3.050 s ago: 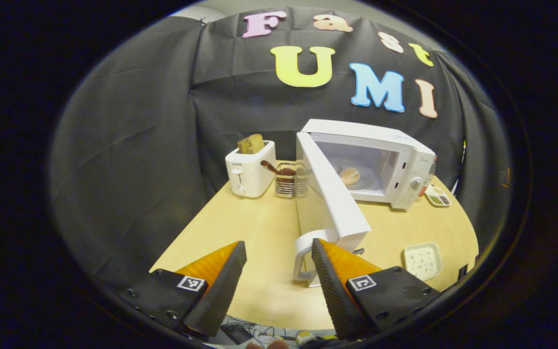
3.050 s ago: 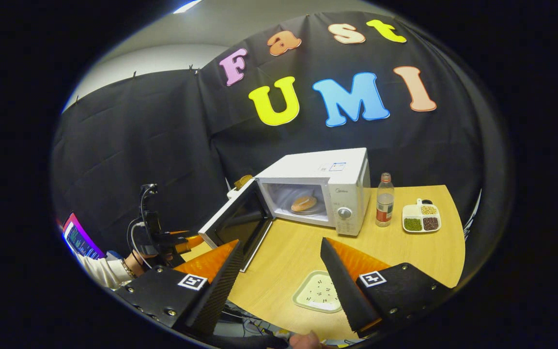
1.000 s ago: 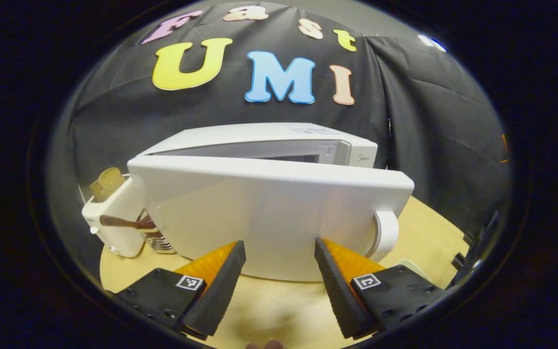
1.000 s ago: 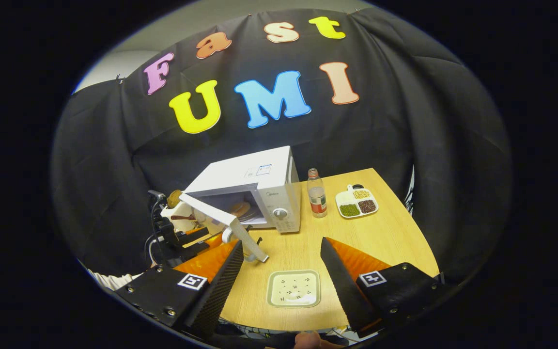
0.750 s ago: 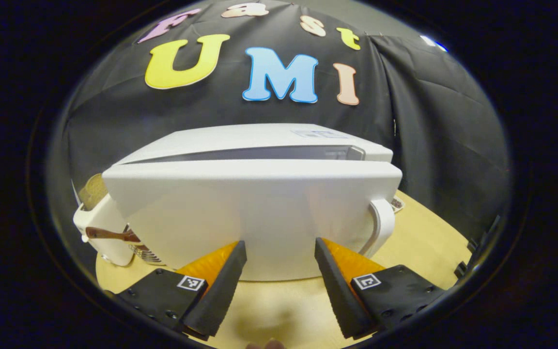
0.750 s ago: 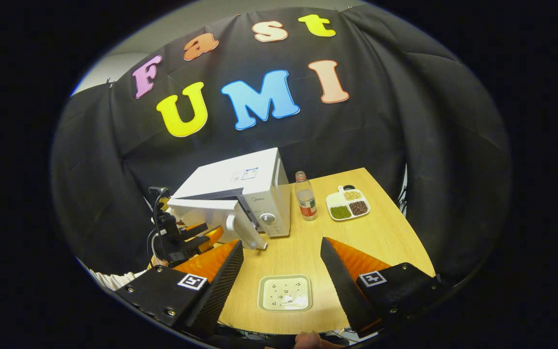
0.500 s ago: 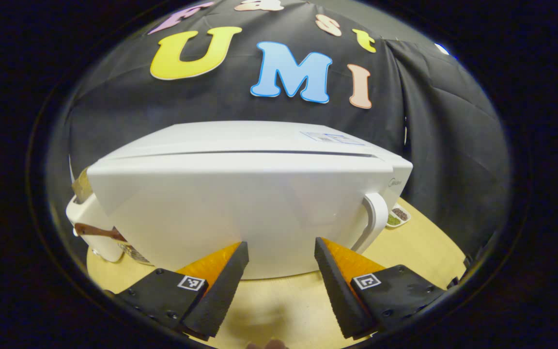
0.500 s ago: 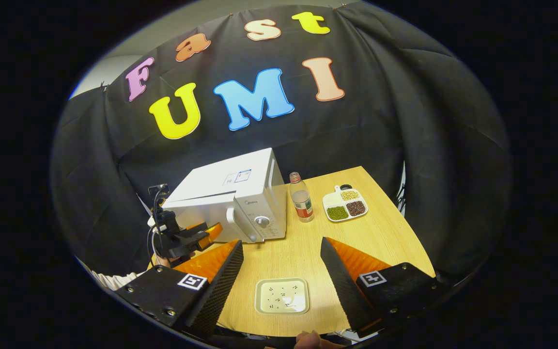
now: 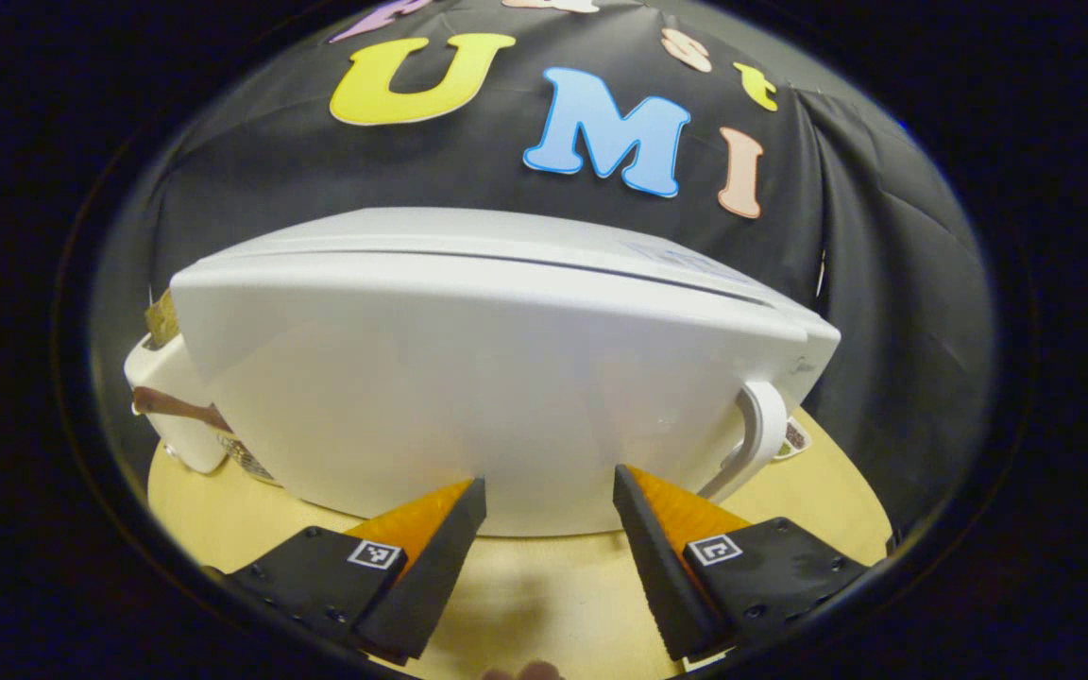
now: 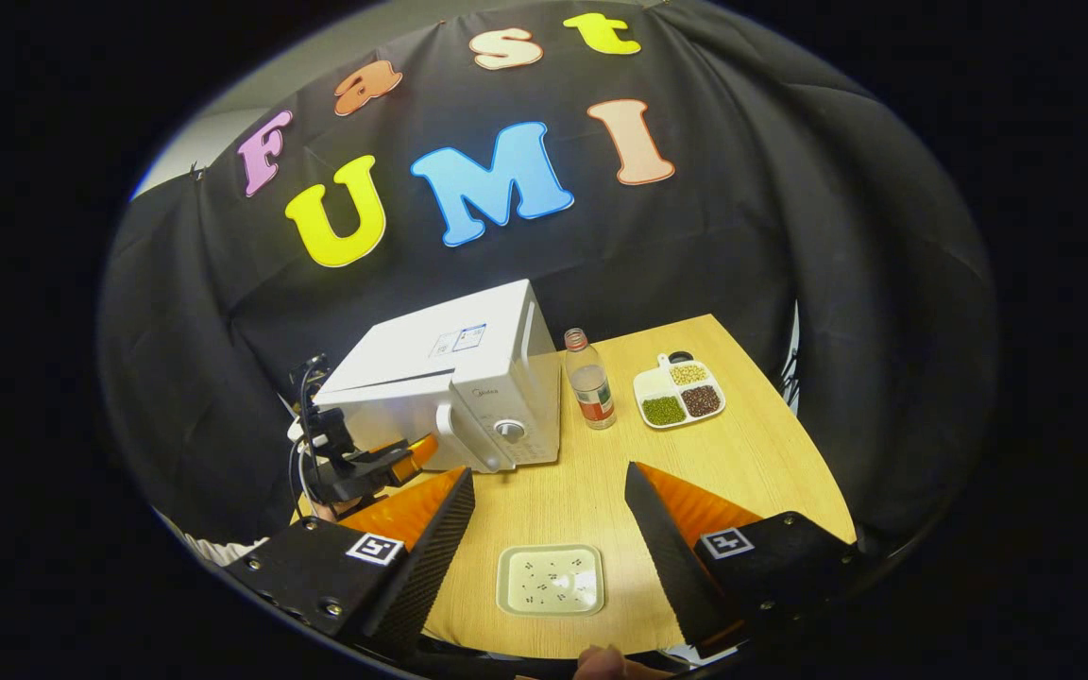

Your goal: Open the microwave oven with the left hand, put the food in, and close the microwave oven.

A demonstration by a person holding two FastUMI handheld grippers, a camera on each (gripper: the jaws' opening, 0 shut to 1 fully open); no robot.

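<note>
Left gripper (image 9: 544, 491): my fingers stand apart with nothing between them; both tips sit at the lower edge of the microwave door (image 9: 468, 387), touching or just short of it, I cannot tell which.
Door, from the left gripper: dead ahead, broad face square to me, long axis running side to side across the fingers.
Door handle (image 9: 759, 430): off to the right of my right-hand finger, at the door's far end; I am not on it.
Door state: in the right gripper view the door (image 10: 383, 416) looks nearly flush with the microwave oven (image 10: 454, 378), with a thin seam under the top edge; I judge it almost shut, latch unconfirmed.
Food: nowhere visible outside; I take it to be inside the oven behind the door.
Right gripper (image 10: 549, 491): fingers spread wide and empty, hovering above the small white tray (image 10: 551, 579) on the table (image 10: 752, 453), well apart from the oven.
Nearer hand: the left gripper (image 10: 383, 463), right at the door front.
Next move, my judgement: a short push straight ahead along the fingers to seat the door.
</note>
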